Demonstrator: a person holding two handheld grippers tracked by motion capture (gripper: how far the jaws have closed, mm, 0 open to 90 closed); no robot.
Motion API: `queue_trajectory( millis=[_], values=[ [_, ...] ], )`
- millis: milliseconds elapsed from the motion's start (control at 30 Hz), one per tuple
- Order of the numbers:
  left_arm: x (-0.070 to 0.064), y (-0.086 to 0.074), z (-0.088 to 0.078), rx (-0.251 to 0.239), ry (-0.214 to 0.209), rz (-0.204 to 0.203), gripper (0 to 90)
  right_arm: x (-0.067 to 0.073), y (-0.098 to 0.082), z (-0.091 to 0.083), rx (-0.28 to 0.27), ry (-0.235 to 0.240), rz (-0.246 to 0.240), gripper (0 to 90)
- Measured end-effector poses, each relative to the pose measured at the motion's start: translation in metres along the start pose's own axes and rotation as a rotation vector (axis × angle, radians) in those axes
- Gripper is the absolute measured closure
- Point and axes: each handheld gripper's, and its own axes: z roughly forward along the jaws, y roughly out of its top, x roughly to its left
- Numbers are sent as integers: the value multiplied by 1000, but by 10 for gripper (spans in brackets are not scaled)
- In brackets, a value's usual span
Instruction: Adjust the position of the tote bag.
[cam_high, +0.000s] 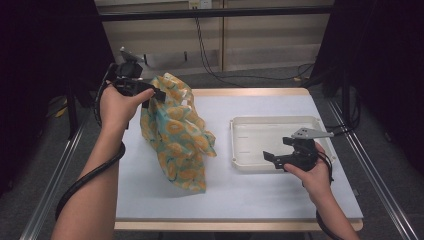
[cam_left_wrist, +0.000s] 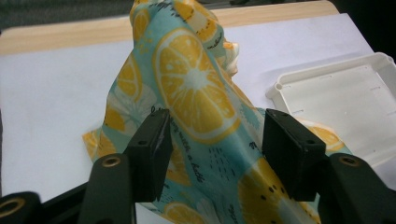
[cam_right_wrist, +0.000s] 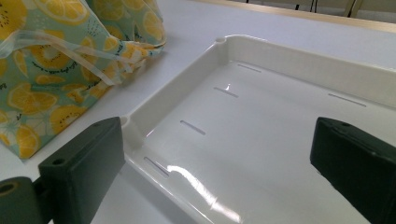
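A soft bag (cam_high: 180, 135) printed with orange slices on teal stands crumpled on the left half of the white table. My left gripper (cam_high: 156, 94) is at its upper left corner. In the left gripper view the jaws (cam_left_wrist: 215, 140) stand apart with a raised fold of the bag (cam_left_wrist: 196, 88) between them; the left pad is against the cloth and the right pad is clear of it. My right gripper (cam_high: 276, 150) hovers open over the near left corner of an empty white plastic tray (cam_high: 275, 120), with nothing between its jaws (cam_right_wrist: 219, 154). The bag's clear handles (cam_right_wrist: 84, 51) lie beside the tray (cam_right_wrist: 299, 60).
The white table top (cam_high: 250, 195) has a wooden edge and metal rails along both sides. Bare table surface lies between the bag and the tray and in front of both. Black cables (cam_high: 210, 55) hang behind the table's far edge.
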Motion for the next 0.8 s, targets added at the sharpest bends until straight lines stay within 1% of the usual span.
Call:
queue_trajectory(
  millis=[33,67,100,133,167,200,267,300,333,400,433,467,533,567,600,633,667,700,733,800],
  values=[
    [0,0,1,10,-7,-15,498,0,0,0,0,-1,2,29],
    [0,0,2,24,19,-23,504,0,0,-1,-3,-1,4,28],
    [0,0,2,24,19,-23,505,0,0,-1,-2,-1,5,28],
    [0,0,3,35,14,-31,510,0,0,0,-1,0,2,28],
    [0,0,4,43,-2,-47,510,0,0,0,-1,0,2,28],
    [1,1,5,53,-7,-52,517,0,0,0,1,1,1,28],
    [1,1,8,72,-15,-69,559,0,0,0,6,1,4,28],
    [2,1,9,74,-13,-73,564,0,0,0,4,2,3,28],
    [2,1,10,79,0,-70,580,0,0,0,3,3,1,28],
    [1,1,11,80,-2,-69,592,0,0,0,2,3,0,29],
    [2,1,12,80,-6,-82,596,0,0,0,3,4,2,30],
    [2,1,13,90,7,-75,628,0,-1,0,8,2,3,30],
    [2,1,13,92,8,-81,634,0,-1,0,8,3,0,30],
    [2,1,13,97,13,-84,694,0,-1,1,9,5,2,30],
    [2,1,12,100,22,-80,694,0,-1,1,9,5,2,30],
    [2,1,12,103,25,-84,720,0,-1,1,9,5,2,30],
    [5,1,12,114,15,-138,768,0,-1,1,9,5,2,30],
    [5,1,12,114,15,-138,789,0,-1,1,9,5,2,30],
    [5,0,12,119,3,-179,796,0,-1,1,10,6,1,30],
    [3,0,12,125,43,-141,831,0,-1,1,12,5,1,30]
  ],
)
